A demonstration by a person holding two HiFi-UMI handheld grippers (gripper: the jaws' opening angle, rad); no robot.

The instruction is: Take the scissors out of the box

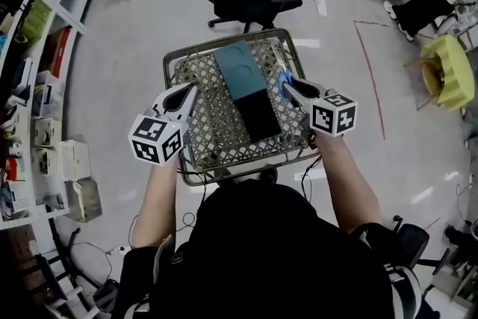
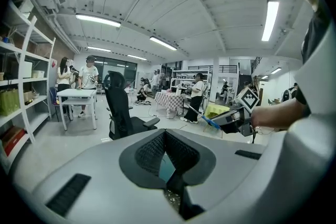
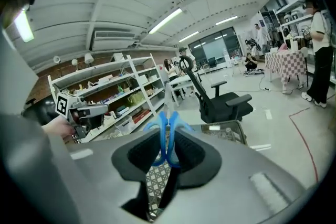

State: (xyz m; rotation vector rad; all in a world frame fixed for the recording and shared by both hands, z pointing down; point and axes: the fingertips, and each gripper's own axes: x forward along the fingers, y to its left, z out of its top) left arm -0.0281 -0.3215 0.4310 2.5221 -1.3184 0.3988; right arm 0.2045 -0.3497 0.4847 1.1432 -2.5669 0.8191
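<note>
Scissors (image 3: 161,131) are sitting clamped in the right tongs (image 1: 290,88), whose pads are pressing on the blue handle loops. In the right gripper view the loops are lying back between the pads, and the pale blades are pointing forward and slightly upward past the tips. The long axis of the scissors is therefore running along the line of the tongs, away from the person.

In the head view the right tongs are hovering at the right edge of the wire basket (image 1: 224,48). The flat teal and black box (image 1: 243,71) is lying along the middle of that basket. The box is lying to the left of the scissors, between the two hands, and nothing is showing the scissors touching it. Judging from this, they are looking clear of the box.

The left tongs (image 1: 185,95) are hovering over the basket's left side, across the box from the right tongs. Their pads are closing together at the tips with nothing gripped between them. The right hand is the one carrying the load, so any further move away from the box is falling to it. The blades are leading, so the main risk is catching the tips on the mesh.
</note>
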